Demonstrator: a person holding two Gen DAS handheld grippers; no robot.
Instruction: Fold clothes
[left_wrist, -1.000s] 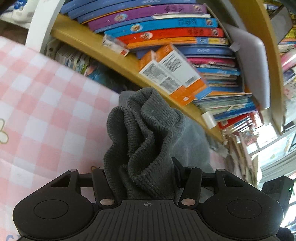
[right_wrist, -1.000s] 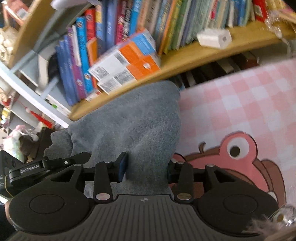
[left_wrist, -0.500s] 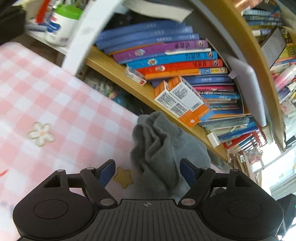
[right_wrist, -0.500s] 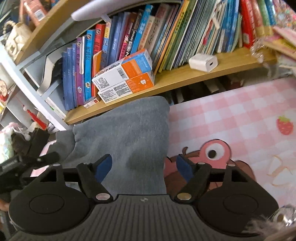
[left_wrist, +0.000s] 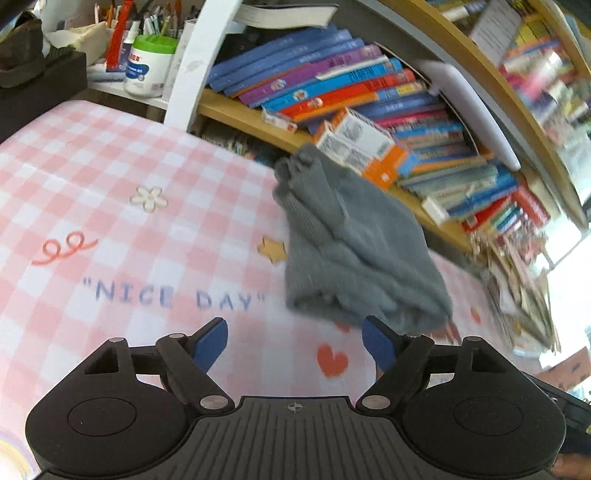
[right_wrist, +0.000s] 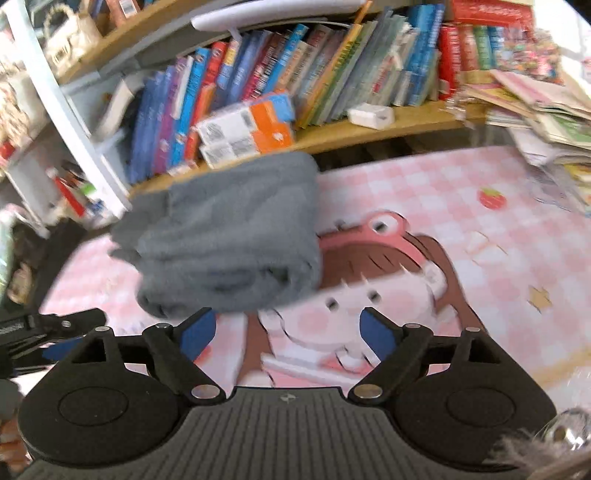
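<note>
Jaws of both grippers stand wide with nothing between them, and both pairs have just been opening. The left gripper (left_wrist: 295, 338) sits at the bottom of its frame, the grey knit garment (left_wrist: 354, 251) lying beyond and right of its tips, clear of the blue pads. In the right wrist view the right gripper (right_wrist: 288, 328) is just below the same garment (right_wrist: 229, 240), which lies folded into a thick bundle in the centre-left of that frame.

One garment is in sight, resting on the pink checked surface (left_wrist: 110, 177) close against the wooden bookshelf (right_wrist: 369, 133) and just in front of an orange and white box (left_wrist: 365, 151) on the shelf edge. Two grippers, one bundle.

It looks soft, limp and light: a ribbed knit that will sag and bunch wherever it is not supported, and its layers may slide over each other. A sound hold would probably be at the two near corners of the folded edge, pinching through all layers so the stack keeps its shape. The folding appears close to finished.
</note>
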